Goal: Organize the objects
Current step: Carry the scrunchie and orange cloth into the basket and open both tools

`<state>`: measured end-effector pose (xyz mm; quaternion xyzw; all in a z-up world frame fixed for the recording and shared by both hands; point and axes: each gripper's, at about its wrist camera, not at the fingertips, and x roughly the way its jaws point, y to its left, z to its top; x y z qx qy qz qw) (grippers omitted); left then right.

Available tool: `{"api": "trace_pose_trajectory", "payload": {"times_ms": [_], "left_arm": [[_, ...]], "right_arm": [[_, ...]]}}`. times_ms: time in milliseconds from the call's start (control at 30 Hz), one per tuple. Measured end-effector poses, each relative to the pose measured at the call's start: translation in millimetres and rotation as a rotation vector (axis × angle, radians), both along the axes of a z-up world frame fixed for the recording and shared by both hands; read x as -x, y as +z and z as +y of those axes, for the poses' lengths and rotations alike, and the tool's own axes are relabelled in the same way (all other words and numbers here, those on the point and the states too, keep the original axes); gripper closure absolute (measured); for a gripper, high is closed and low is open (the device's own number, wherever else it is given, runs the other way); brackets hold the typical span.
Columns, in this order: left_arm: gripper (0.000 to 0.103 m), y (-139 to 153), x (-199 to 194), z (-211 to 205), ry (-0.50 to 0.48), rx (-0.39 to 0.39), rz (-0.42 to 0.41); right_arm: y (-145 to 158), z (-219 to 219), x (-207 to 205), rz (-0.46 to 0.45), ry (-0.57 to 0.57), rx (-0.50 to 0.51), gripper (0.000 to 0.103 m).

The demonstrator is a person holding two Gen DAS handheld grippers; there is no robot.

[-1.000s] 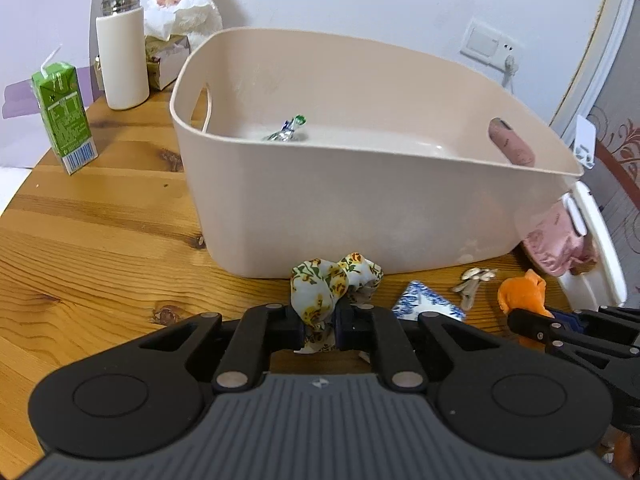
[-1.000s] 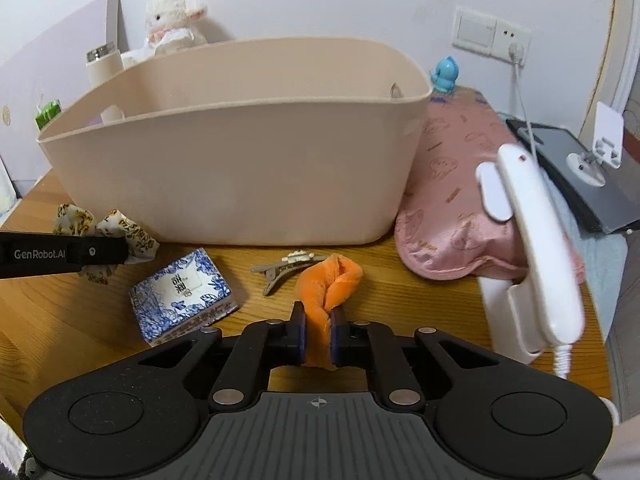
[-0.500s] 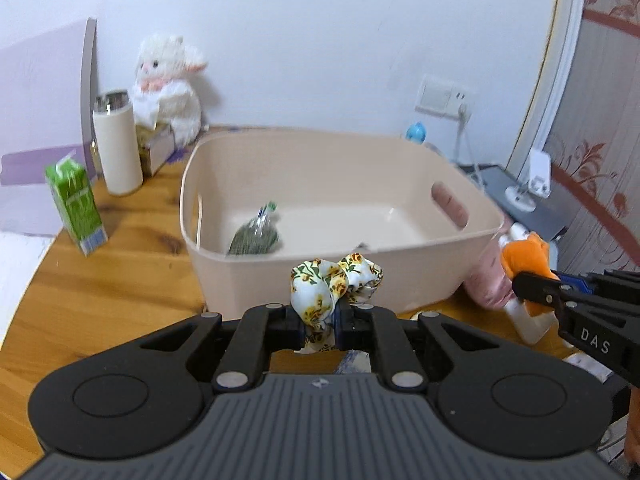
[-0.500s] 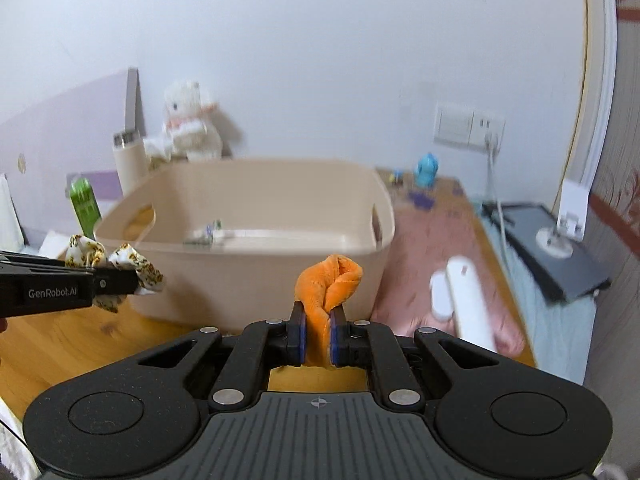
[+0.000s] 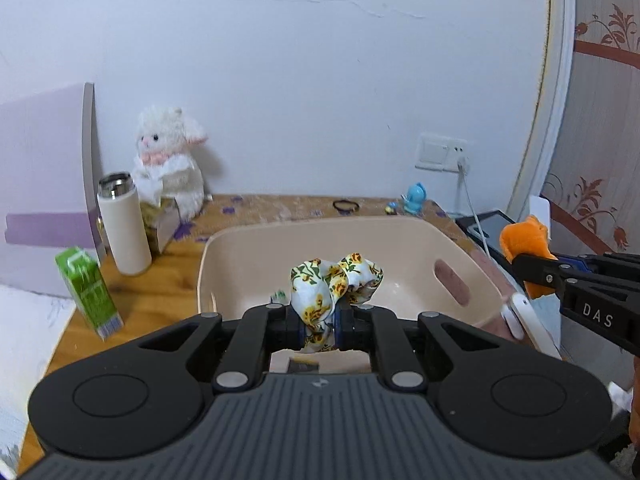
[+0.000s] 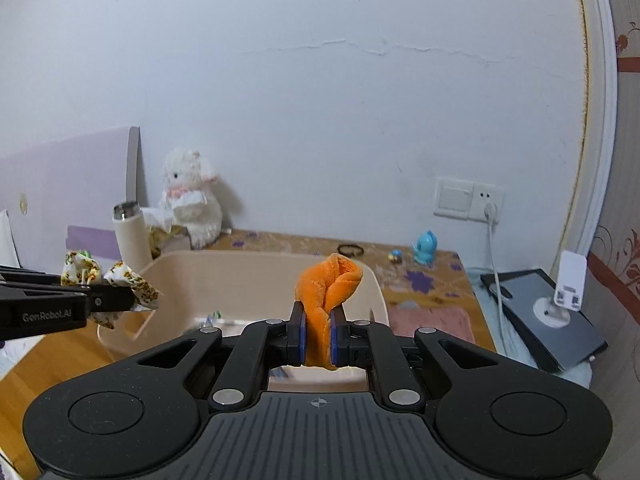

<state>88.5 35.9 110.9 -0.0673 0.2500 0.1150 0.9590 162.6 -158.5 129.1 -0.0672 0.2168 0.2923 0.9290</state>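
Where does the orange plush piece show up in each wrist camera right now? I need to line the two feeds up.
Left wrist view: the orange plush piece sits at the right edge, clamped in the right gripper, beside the beige bin.
Right wrist view: the orange plush piece is at center, pinched between the blue pads, in front of the bin.
Shared landmark: the white stuffed lamb against the wall.

Legible markings: "DAS" is printed in pale letters on the side of the right gripper [image 5: 520, 266], seen in the left wrist view. "GenRobot.AI" is printed on the side of the left gripper [image 6: 132, 298], seen in the right wrist view. Print on the green carton [image 5: 88, 292] is unreadable.
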Motion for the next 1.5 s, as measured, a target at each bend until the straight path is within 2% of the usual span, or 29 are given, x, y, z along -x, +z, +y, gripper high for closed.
{"api": "trace_pose_trajectory", "payload": {"times_ms": [133, 300, 433, 533, 667, 833, 900, 967, 1000, 1067, 1133, 1300, 1400, 1500], "left_arm": [[0.089, 2, -21, 5, 0.018, -0.009, -0.003], [0.089, -8, -54, 10, 0.039, -0.029, 0.041], [0.089, -28, -83, 18, 0.059, -0.033, 0.115], [0.089, -47, -101, 20, 0.080, -0.078, 0.172], [0.089, -69, -119, 27, 0.061, -0.062, 0.264], [0.087, -83, -127, 20, 0.016, -0.067, 0.322], [0.080, -82, -125, 17, 0.008, -0.074, 0.315], [0.061, -78, -119, 16, 0.014, -0.077, 0.296], [0.054, -75, -116, 15, 0.020, -0.084, 0.284], [0.033, -68, -110, 14, 0.034, -0.105, 0.251], [0.028, -60, -101, 13, 0.038, -0.119, 0.224], [0.023, -44, -76, 6, 0.025, -0.122, 0.179], [0.014, -39, -58, -2, 0.025, -0.137, 0.153], [0.013, -37, -42, -8, 0.021, -0.129, 0.144]], "right_arm": [[0, 14, -17, 0.027, 0.001, -0.031, 0.093], [-9, 35, -41, 0.063, -0.006, -0.025, 0.093], [-21, 51, -57, 0.100, -0.013, -0.001, 0.093], [-34, 64, -68, 0.119, -0.022, 0.041, 0.093], [-53, 76, -79, 0.160, -0.018, 0.092, 0.093], [-74, 87, -88, 0.233, 0.002, 0.159, 0.090], [-76, 88, -86, 0.230, 0.003, 0.169, 0.080], [-74, 86, -82, 0.219, 0.008, 0.161, 0.066], [-71, 84, -80, 0.215, 0.011, 0.154, 0.059], [-65, 79, -74, 0.197, 0.004, 0.143, 0.049], [-57, 69, -66, 0.173, -0.007, 0.134, 0.044], [-39, 47, -44, 0.142, 0.008, 0.104, 0.033], [-31, 32, -31, 0.121, -0.006, 0.102, 0.026], [-30, 16, -20, 0.126, -0.024, 0.097, 0.024]]}}
